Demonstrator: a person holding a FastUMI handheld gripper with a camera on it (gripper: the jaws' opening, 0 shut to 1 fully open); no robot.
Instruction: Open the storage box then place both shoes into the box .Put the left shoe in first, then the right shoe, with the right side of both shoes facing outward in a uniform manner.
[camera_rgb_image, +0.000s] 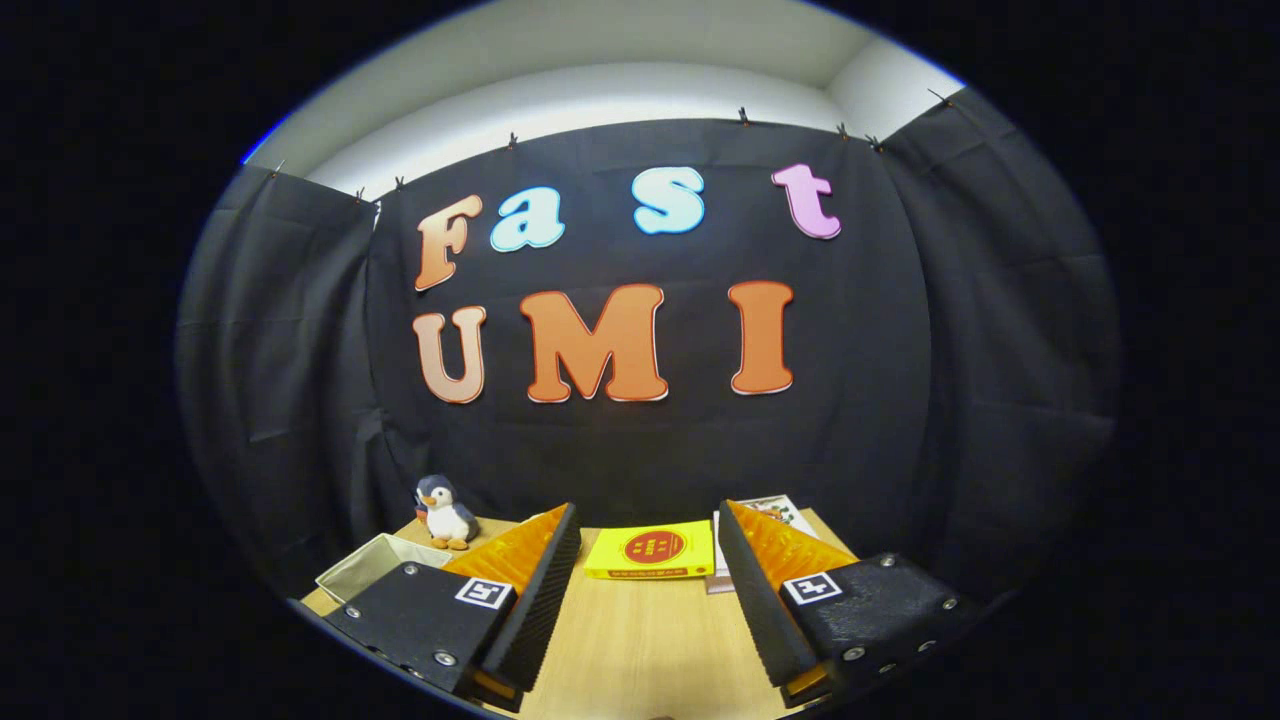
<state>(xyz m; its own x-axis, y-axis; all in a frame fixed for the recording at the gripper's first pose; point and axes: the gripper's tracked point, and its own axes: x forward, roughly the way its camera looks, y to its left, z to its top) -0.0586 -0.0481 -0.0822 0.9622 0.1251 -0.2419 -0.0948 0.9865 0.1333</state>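
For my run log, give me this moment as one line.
gripper: open, holding nothing | ahead: yellow box on table | left: penguin toy, tray | task: not started

Tongs (648, 590) level above tabletop, fingers spread wide apart, gripping nothing

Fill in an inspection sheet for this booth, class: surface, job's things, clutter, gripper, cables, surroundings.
Surface: light wooden table, bare between the fingers.
Job's things: nothing seen of shoes or storage box.
Clutter: yellow box beyond the fingers; toy penguin at the back; pale tray beside it; white printed card.
Gripper: gripper open, holding nothing.
Cables: nothing seen.
Surroundings: black cloth wall, white wall above.
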